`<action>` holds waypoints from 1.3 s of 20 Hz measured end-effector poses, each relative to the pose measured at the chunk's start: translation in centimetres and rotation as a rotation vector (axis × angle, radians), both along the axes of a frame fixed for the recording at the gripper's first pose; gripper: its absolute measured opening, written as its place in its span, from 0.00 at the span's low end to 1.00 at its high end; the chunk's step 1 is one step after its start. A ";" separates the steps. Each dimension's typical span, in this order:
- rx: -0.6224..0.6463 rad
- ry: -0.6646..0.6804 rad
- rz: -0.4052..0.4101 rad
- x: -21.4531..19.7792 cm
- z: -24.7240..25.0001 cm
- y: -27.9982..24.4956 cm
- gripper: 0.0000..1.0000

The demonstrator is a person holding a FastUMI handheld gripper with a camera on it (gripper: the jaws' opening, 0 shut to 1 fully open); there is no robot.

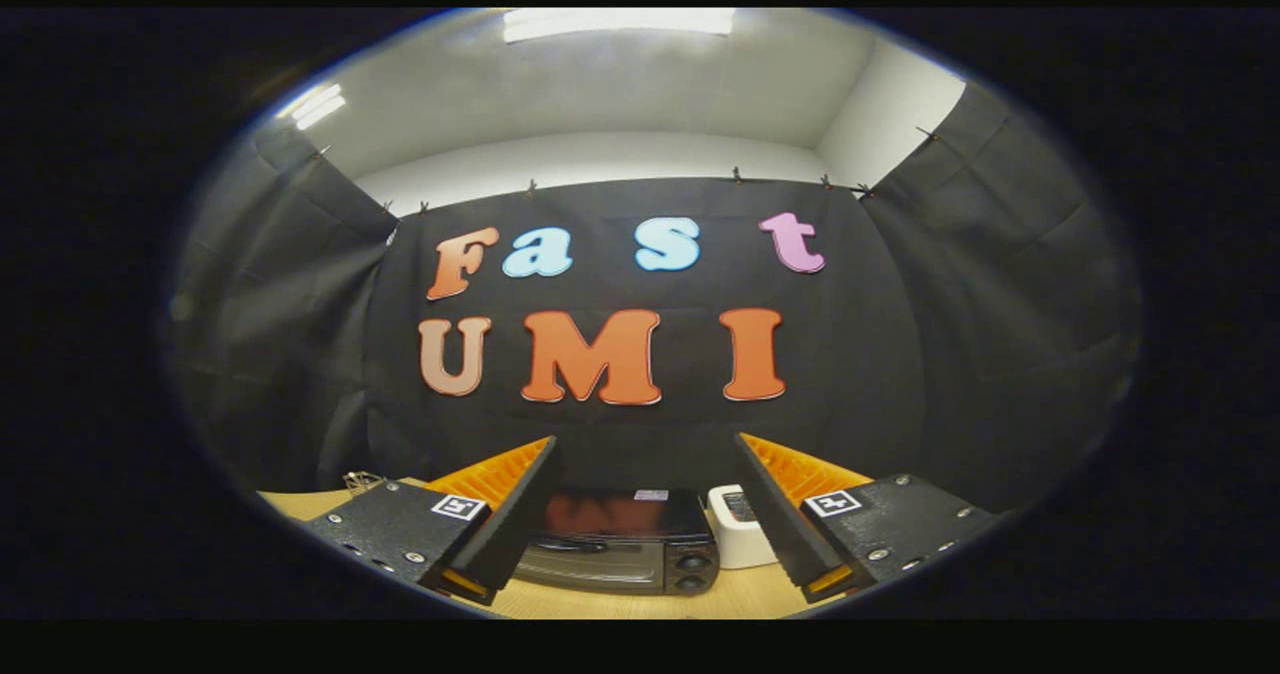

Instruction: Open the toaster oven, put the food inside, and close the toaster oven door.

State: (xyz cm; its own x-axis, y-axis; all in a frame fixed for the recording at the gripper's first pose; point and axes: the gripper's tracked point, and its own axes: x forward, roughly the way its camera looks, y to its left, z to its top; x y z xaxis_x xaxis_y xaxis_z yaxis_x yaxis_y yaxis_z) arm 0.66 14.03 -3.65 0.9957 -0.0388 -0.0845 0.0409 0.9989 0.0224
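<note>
Toaster oven [625,552] door looks closed, so we're at the opening step: our gripper [645,454], spread wide and empty, needs to drop to its handle.

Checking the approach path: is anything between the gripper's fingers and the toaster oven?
Nothing: in the gripper view the open gripper frames the toaster oven beyond bare table.
</note>
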 end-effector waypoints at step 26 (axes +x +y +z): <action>0.060 0.370 0.135 4.5 -18.6 8.0 0.89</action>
